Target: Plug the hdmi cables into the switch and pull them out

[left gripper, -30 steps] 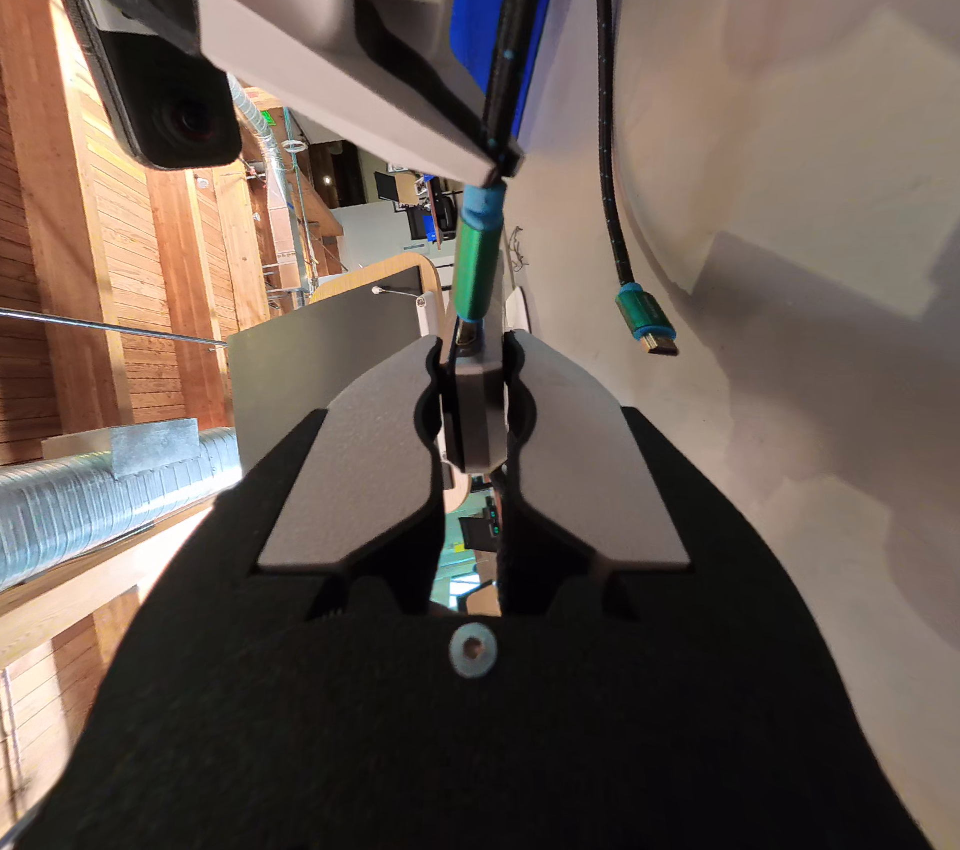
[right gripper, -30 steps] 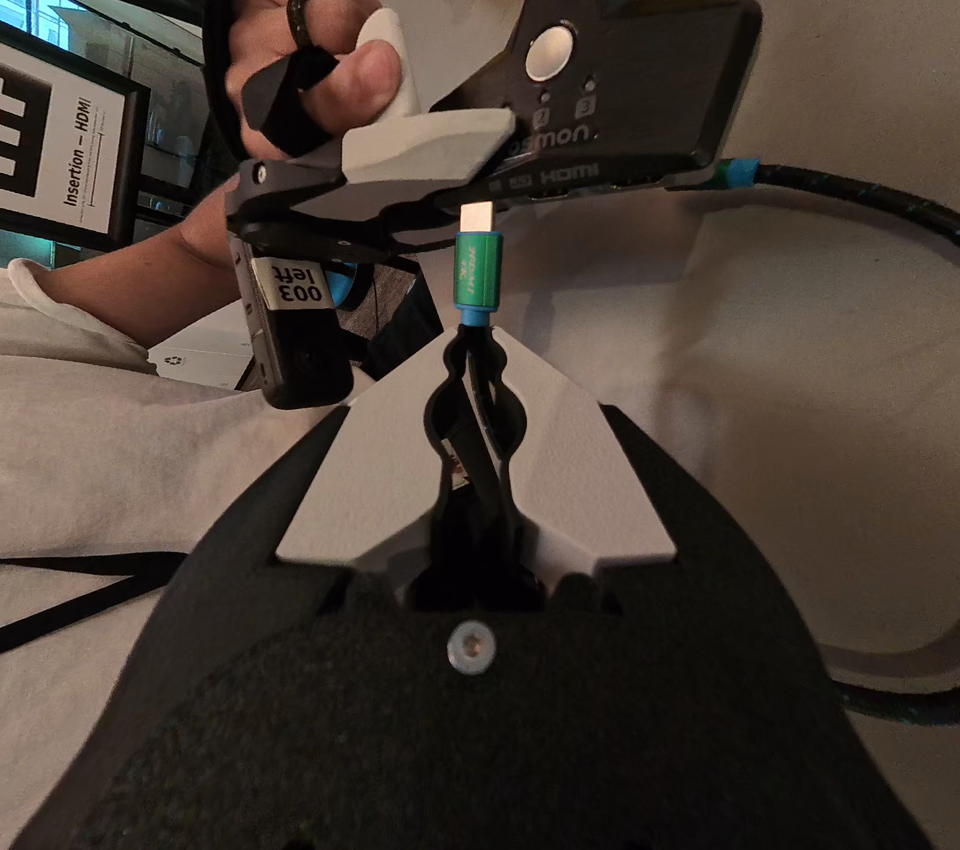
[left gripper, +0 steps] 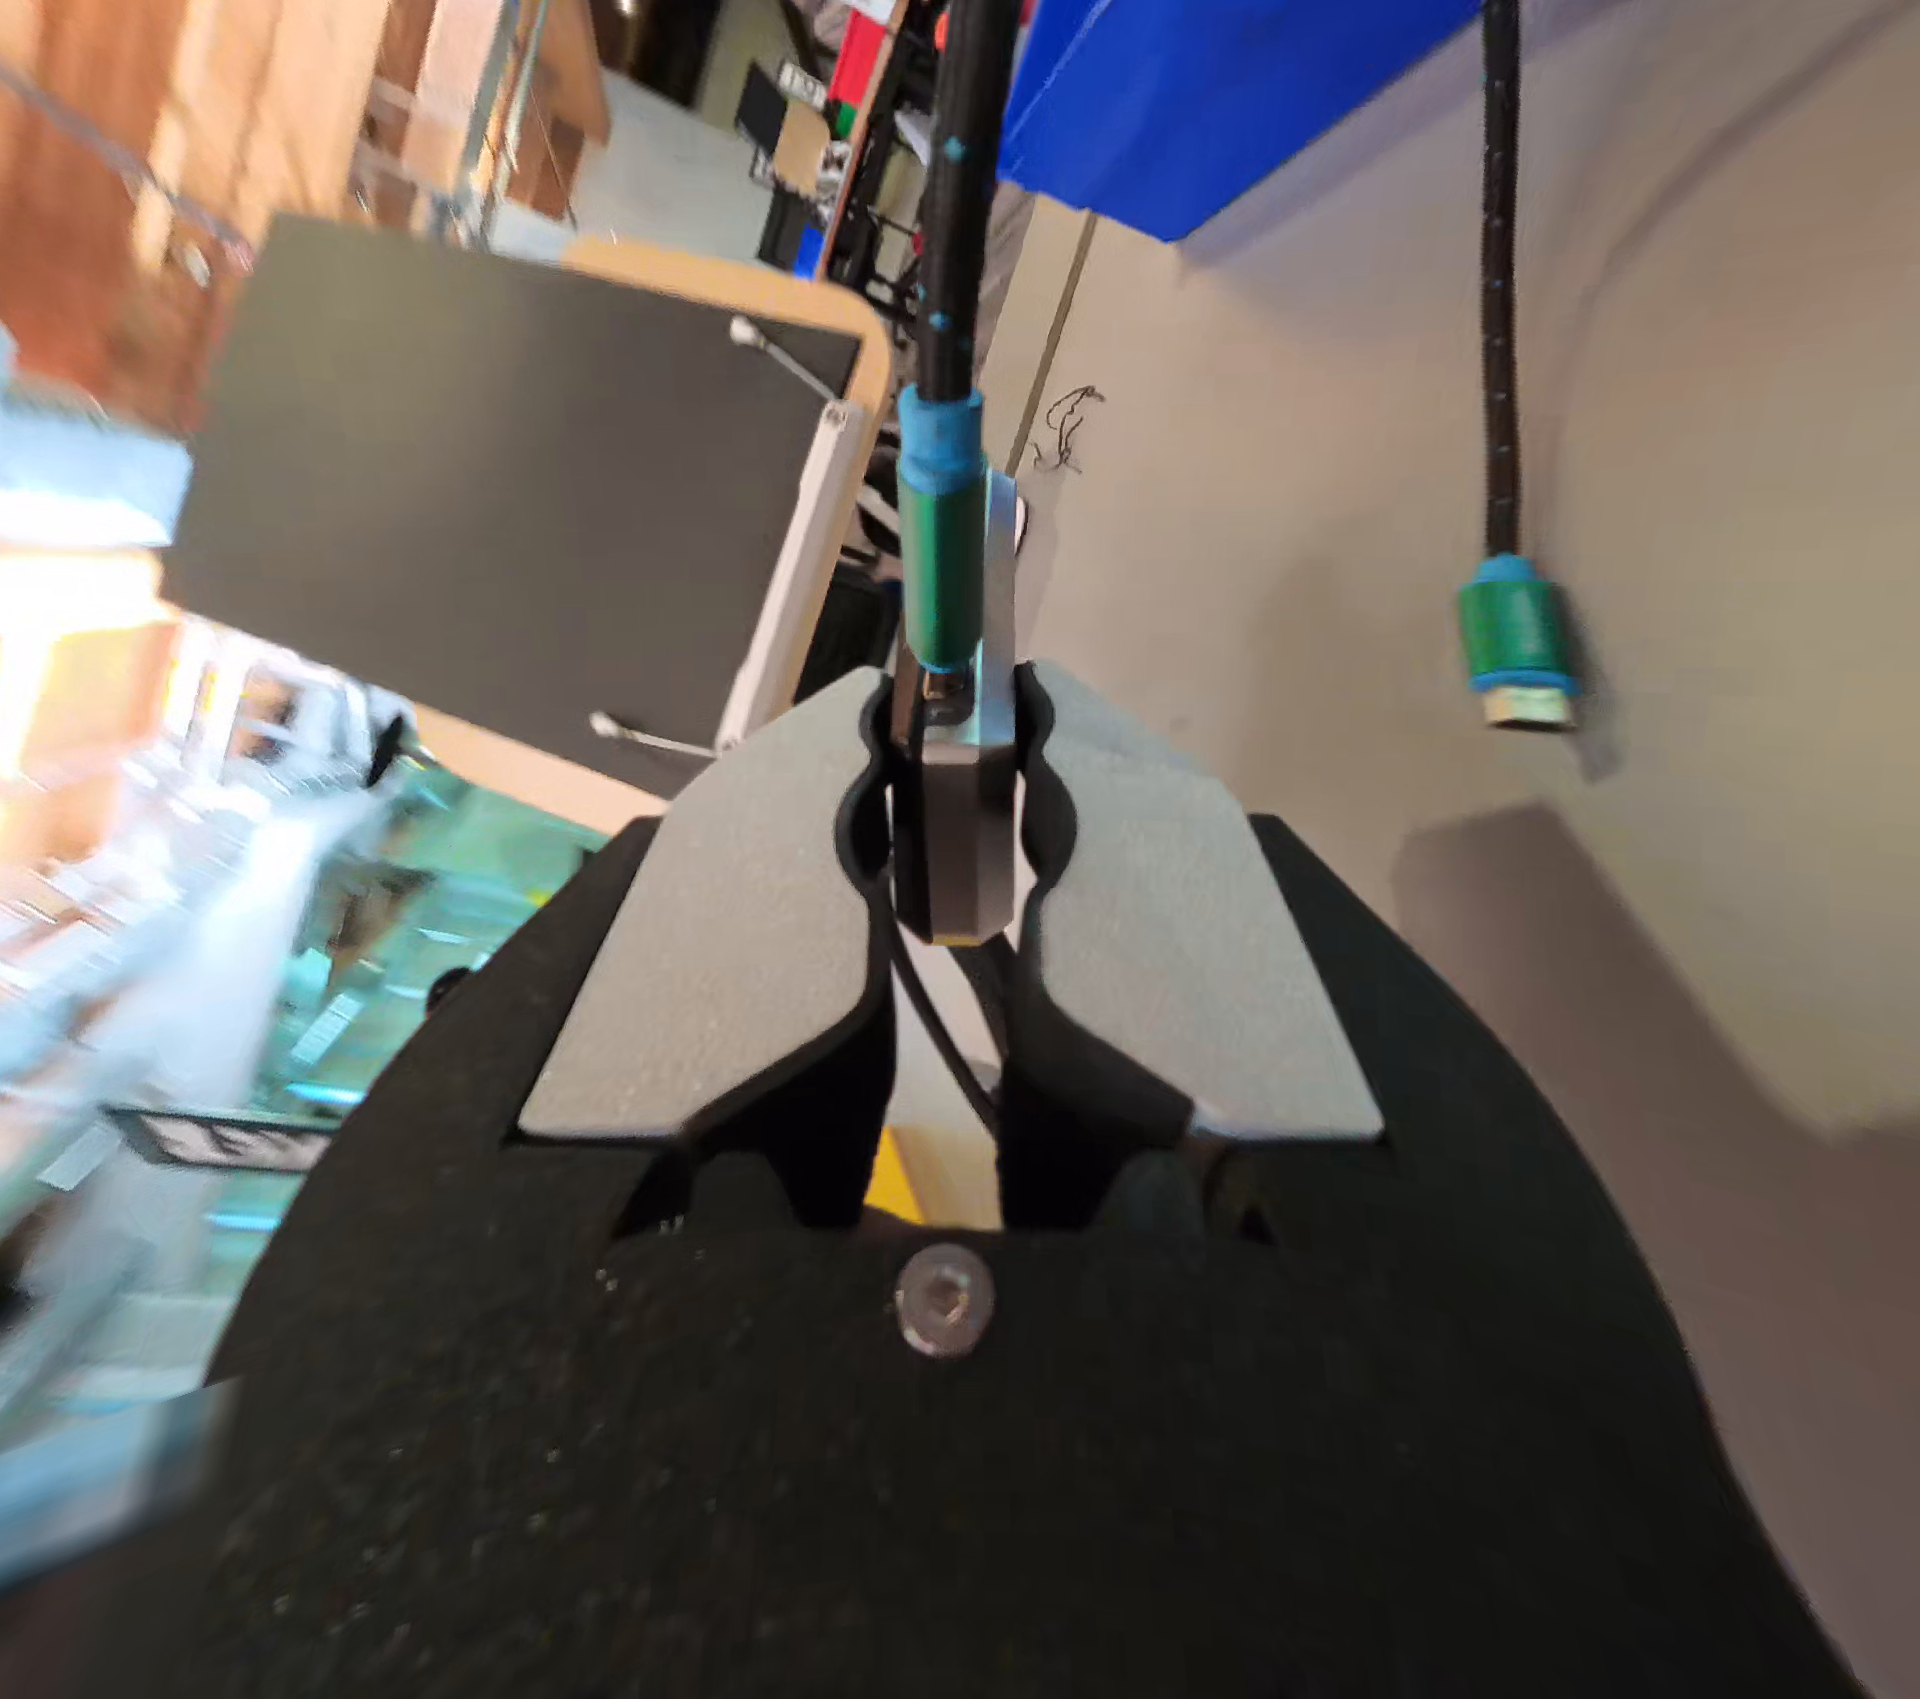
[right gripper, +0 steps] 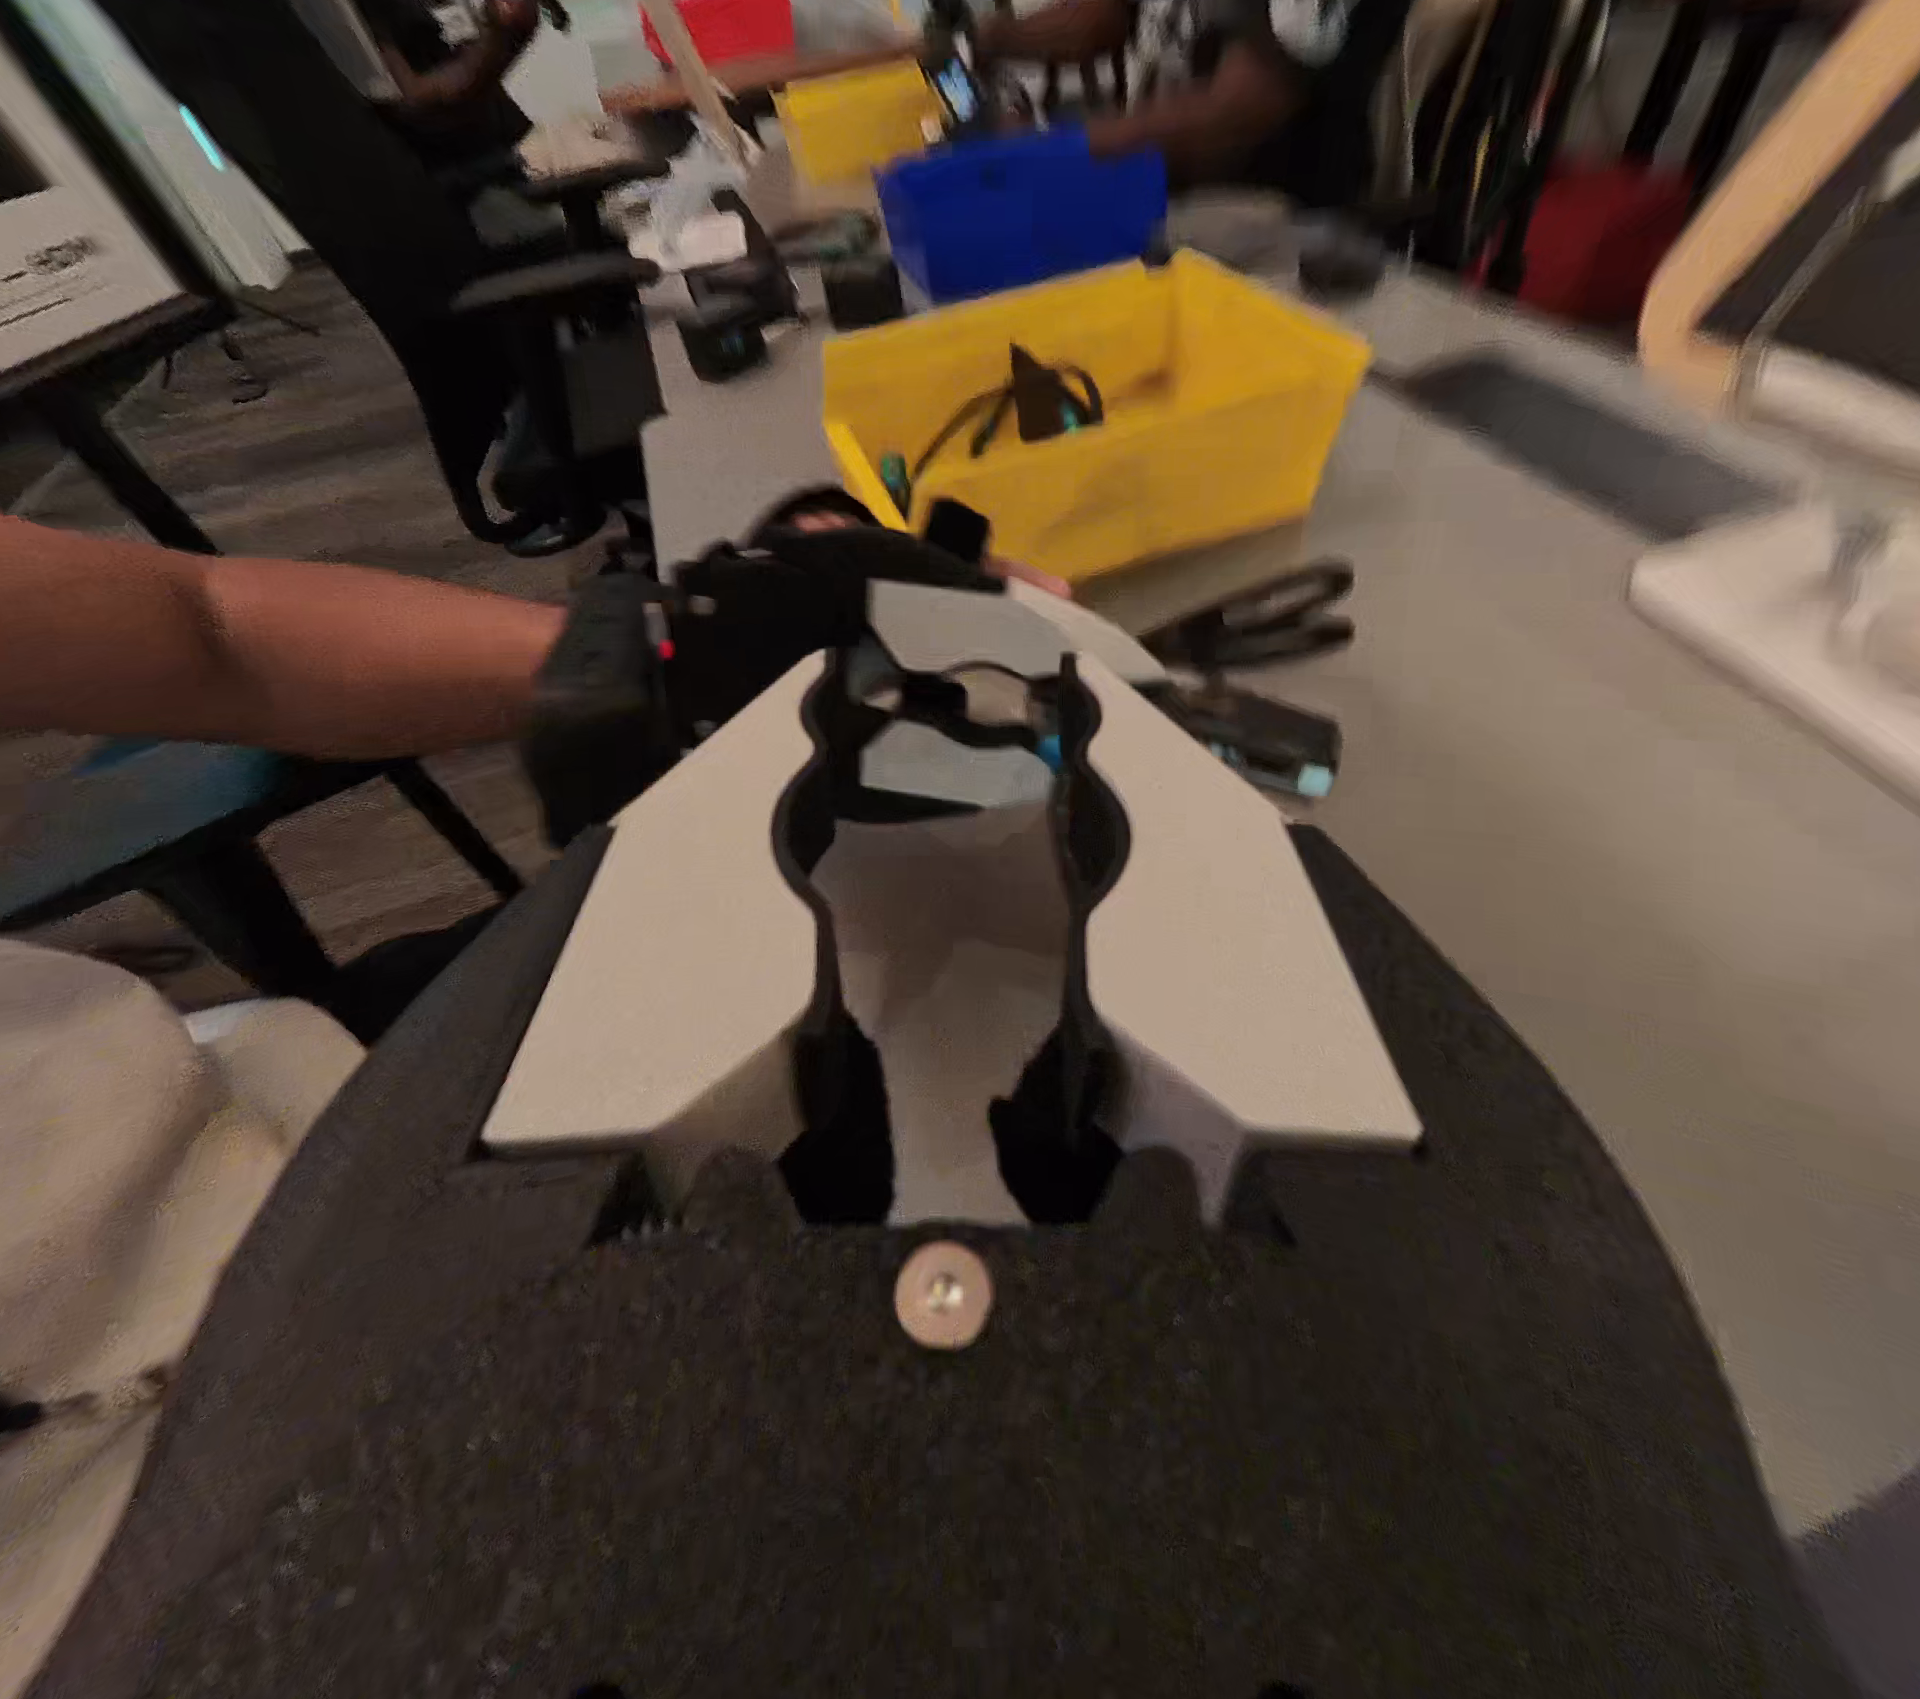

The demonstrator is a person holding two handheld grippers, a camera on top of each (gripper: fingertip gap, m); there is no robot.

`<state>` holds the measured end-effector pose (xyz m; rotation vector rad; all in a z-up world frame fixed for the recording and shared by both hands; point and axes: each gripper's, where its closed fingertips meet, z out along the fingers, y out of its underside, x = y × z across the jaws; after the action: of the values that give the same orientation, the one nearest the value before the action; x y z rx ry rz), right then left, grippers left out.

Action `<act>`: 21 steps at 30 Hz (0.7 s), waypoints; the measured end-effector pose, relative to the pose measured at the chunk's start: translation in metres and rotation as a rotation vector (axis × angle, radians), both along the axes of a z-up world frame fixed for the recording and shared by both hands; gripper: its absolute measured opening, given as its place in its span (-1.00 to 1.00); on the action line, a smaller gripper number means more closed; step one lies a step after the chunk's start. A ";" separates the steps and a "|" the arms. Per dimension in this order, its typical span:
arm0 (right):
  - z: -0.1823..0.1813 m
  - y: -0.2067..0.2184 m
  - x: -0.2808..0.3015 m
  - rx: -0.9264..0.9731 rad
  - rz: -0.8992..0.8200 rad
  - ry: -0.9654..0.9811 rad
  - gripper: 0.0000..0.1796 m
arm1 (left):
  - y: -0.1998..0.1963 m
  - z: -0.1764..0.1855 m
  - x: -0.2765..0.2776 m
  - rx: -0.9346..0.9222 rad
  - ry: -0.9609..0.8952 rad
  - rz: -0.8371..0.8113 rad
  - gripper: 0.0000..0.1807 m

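Grey table surface (right gripper: 1558, 818) runs ahead of the right gripper; its far part is blurred. Yellow plastic bin (right gripper: 1195, 444) sits beyond both grippers with dark cabling inside that is hard to make out. Right gripper (right gripper: 951, 756): fingers spread wide, nothing between them. Left gripper (left gripper: 951, 766): pinched narrowly on the dark slab-shaped HDMI switch (left gripper: 961, 828), seen edge-on, its body mostly hidden by the pads. Plugged cable's green-and-blue connector (left gripper: 940, 537) stands in the switch just past the fingertips; its black braided lead is cut off at the top. Loose green-and-blue HDMI plug (left gripper: 1517, 652) hangs well right of the left gripper, bare tip showing.
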<state>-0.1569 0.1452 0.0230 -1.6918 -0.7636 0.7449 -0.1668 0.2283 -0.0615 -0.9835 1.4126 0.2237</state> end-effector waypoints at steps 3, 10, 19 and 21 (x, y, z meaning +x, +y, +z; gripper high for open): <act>0.015 -0.024 -0.013 0.195 0.039 -0.103 -0.54 | 0.007 0.006 -0.006 -0.066 -0.054 0.009 -0.77; -0.065 0.006 -0.016 0.151 -0.133 -0.294 -0.59 | 0.016 0.015 -0.017 -0.108 -0.143 0.028 -0.77; -0.051 0.035 -0.009 0.228 -0.367 0.140 -0.53 | -0.006 0.001 0.001 -0.107 -0.140 -0.035 -0.77; -0.057 0.038 -0.010 0.202 -0.372 0.125 -0.60 | -0.011 -0.002 0.006 -0.107 -0.131 -0.048 -0.78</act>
<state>-0.1665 0.1829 -0.0342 -1.5299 -0.4049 0.4900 -0.1607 0.2175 -0.0633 -1.0320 1.3369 0.0477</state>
